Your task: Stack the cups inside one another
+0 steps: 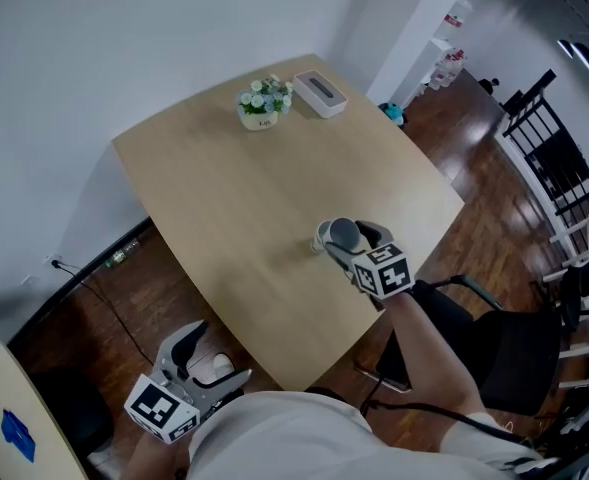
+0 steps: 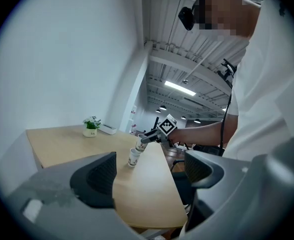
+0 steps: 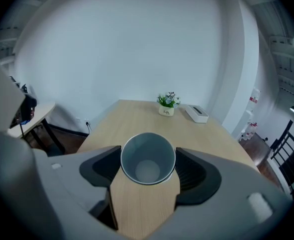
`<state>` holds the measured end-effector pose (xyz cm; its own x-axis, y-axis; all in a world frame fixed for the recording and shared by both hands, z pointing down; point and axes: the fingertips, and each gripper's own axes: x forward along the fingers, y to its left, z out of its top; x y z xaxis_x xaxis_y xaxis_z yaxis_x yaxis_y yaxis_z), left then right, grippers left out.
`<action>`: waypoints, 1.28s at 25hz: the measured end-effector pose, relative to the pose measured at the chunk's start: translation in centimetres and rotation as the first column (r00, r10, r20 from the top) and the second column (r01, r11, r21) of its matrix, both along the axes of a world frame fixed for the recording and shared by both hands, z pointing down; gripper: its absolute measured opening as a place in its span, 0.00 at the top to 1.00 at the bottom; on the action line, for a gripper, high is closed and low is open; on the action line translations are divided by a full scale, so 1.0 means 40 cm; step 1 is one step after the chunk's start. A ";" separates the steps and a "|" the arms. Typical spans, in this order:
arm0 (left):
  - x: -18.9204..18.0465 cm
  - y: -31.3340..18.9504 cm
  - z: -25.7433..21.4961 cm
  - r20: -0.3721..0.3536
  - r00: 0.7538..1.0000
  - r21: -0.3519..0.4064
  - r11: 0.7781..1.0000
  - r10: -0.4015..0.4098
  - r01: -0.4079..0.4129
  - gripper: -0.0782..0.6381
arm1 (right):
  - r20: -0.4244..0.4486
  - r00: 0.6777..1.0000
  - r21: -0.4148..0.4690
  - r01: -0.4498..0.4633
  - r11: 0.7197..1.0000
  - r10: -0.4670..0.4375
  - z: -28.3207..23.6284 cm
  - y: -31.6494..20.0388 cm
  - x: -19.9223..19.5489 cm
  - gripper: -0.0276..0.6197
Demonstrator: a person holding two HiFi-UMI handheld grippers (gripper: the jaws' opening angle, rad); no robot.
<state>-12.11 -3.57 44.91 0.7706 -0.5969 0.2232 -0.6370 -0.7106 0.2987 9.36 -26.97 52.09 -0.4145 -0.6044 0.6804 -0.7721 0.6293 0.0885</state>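
Note:
A white paper cup (image 3: 147, 156) with a grey inside sits between the jaws of my right gripper (image 3: 148, 173), which is shut on it; I look straight into its mouth. In the head view this held cup (image 1: 345, 233) is over the right part of the wooden table (image 1: 234, 198), with the right gripper (image 1: 362, 251) behind it. A second paper cup (image 2: 134, 157) stands upright on the table just beside and below the held cup (image 2: 141, 143). My left gripper (image 1: 196, 361) hangs off the table's near edge, open and holding nothing.
A small flower pot (image 1: 263, 101) and a white box (image 1: 320, 92) stand at the table's far end. A black chair (image 1: 504, 343) is at the right of the table. A cable (image 1: 109, 303) runs over the wooden floor on the left.

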 end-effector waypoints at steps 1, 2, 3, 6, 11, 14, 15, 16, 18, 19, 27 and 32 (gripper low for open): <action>0.003 0.000 0.000 0.003 1.000 -0.002 1.000 -0.012 0.012 0.27 | 0.002 1.000 0.001 0.002 1.000 -0.002 0.002 -0.013 0.003 0.42; 0.005 0.001 0.000 0.003 1.000 -0.004 1.000 -0.025 0.025 0.27 | 0.004 1.000 -0.001 0.004 1.000 -0.004 0.005 -0.026 0.007 0.42; 0.008 0.001 -0.002 0.002 0.999 -0.005 0.999 -0.038 0.038 0.27 | 0.006 1.000 -0.004 0.005 1.000 -0.005 0.011 -0.038 0.011 0.42; 0.020 0.003 -0.006 -0.001 0.998 -0.011 0.997 -0.070 0.070 0.27 | 0.001 1.000 -0.014 0.007 1.000 -0.007 0.038 -0.072 0.024 0.42; 0.038 0.018 0.001 0.008 0.995 -0.037 0.994 -0.098 0.098 0.27 | 0.000 1.000 -0.047 0.016 0.999 -0.016 0.097 -0.101 0.035 0.41; 0.033 0.023 0.006 0.014 0.995 -0.049 0.993 -0.102 0.103 0.27 | 0.021 1.000 -0.060 0.013 0.998 -0.011 0.119 -0.104 0.032 0.38; 0.029 0.024 0.007 0.014 0.995 -0.052 0.994 -0.100 0.101 0.27 | 0.025 1.000 -0.064 0.009 0.998 -0.008 0.122 -0.101 0.032 0.36; 0.026 0.025 0.009 0.015 0.995 -0.055 0.994 -0.096 0.096 0.27 | 0.027 1.000 -0.065 0.004 0.998 -0.002 0.123 -0.095 0.033 0.35; 0.024 0.024 0.012 0.010 0.997 -0.058 0.995 -0.077 0.077 0.27 | 0.027 1.000 -0.063 -0.012 0.998 0.014 0.114 -0.072 0.043 0.35; 0.026 0.022 0.014 0.004 0.998 -0.059 0.996 -0.062 0.062 0.27 | 0.025 0.999 -0.059 -0.022 0.998 0.024 0.104 -0.054 0.051 0.35; 0.039 0.034 0.076 -0.015 0.981 -0.064 0.979 0.192 -0.193 0.27 | 0.048 0.987 -0.057 -0.152 0.987 0.155 0.041 0.231 0.094 0.35; 0.060 0.059 0.133 0.017 0.930 -0.065 0.929 0.367 -0.365 0.27 | 0.032 0.972 -0.109 -0.227 0.968 0.232 0.051 0.480 0.098 0.35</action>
<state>-9.71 -1.22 50.22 0.9258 -0.2596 0.2748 -0.3450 -0.8773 0.3337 13.30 -7.75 54.14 -0.3039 -0.6136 0.7288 -0.8986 0.4387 -0.0054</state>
